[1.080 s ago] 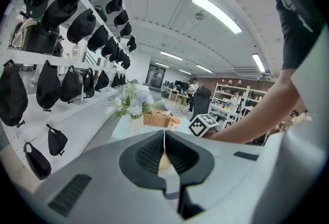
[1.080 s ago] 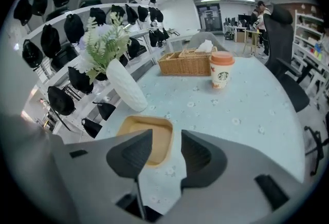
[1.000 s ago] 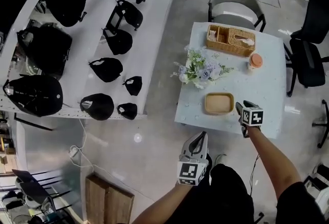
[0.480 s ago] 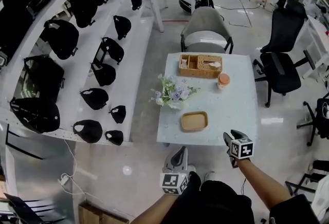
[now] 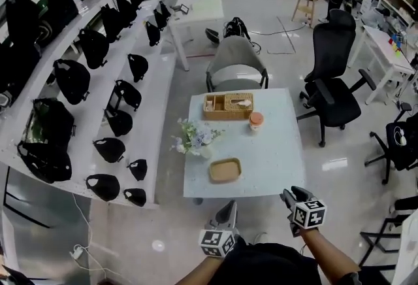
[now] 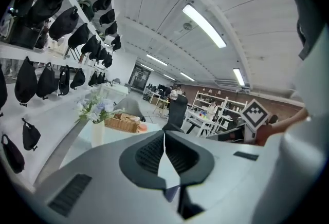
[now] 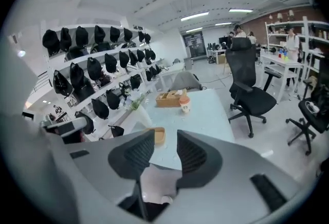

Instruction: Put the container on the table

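Observation:
The container, a shallow tan tray, lies flat on the pale table near its front edge; the right gripper view shows the container just past the jaws. My right gripper hovers in front of the table's near right corner, apart from the container. It stands open with nothing between the jaws, which have just been closing a little. My left gripper hangs off the table's front edge, below the container, its pads pressed together and empty.
On the table stand a vase of flowers, a wicker basket and a cup with an orange lid. A grey chair sits behind the table and a black office chair to its right. Shelves of black bags run along the left.
Both grippers have drawn back from the table and risen. The right gripper, beside the container a second ago, is now off the front edge. The container has stayed on the table.

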The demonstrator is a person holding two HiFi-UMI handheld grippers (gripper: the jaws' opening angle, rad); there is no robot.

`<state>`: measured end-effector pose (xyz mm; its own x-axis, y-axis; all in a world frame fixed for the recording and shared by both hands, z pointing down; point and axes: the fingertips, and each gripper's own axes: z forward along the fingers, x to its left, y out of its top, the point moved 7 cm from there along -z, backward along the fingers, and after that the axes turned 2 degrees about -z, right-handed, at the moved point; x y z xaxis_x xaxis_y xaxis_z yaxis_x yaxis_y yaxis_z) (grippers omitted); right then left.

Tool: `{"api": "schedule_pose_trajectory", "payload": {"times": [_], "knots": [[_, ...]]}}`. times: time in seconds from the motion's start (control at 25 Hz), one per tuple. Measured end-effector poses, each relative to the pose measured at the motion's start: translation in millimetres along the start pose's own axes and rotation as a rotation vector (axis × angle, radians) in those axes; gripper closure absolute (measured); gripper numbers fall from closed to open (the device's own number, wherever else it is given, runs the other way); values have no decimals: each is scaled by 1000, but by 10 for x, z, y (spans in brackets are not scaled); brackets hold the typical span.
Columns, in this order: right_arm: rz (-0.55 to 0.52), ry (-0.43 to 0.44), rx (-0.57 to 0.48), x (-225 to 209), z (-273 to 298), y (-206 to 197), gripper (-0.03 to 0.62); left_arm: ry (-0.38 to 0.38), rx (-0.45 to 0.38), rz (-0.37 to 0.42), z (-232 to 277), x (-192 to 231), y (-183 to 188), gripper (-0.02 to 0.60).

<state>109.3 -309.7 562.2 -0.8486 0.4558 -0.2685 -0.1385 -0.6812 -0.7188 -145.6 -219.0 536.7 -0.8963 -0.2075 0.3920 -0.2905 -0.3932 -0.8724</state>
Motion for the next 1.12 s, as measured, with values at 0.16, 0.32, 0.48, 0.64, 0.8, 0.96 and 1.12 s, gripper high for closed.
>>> {"api": "schedule_pose_trajectory", "payload": {"times": [0.16, 0.32, 0.48, 0.64, 0.8, 0.96, 1.12], "knots": [[28, -20, -111, -246, -517, 111, 496, -22, -5, 61, 62, -307, 134, 574], [95, -37, -226, -409, -975, 193, 564, -43, -9, 93, 86, -536, 249, 574], [62, -48, -340, -497, -1323, 281, 594, -72, -25, 95, 120, -737, 378, 574], [19, -70, -379, -598, -1526, 265, 594, -61, -43, 105, 167, -917, 431, 574], [-26, -78, -425, -655, -1671, 222, 594, -46, -62, 107, 204, -1046, 377, 574], [-80, -70, -451, -686, -1784, 171, 594, -35, -65, 103, 183, -1181, 287, 574], [-91, -65, -461, -695, -1831, 134, 595, -22, -59, 104, 122, -1260, 246, 574]]}}
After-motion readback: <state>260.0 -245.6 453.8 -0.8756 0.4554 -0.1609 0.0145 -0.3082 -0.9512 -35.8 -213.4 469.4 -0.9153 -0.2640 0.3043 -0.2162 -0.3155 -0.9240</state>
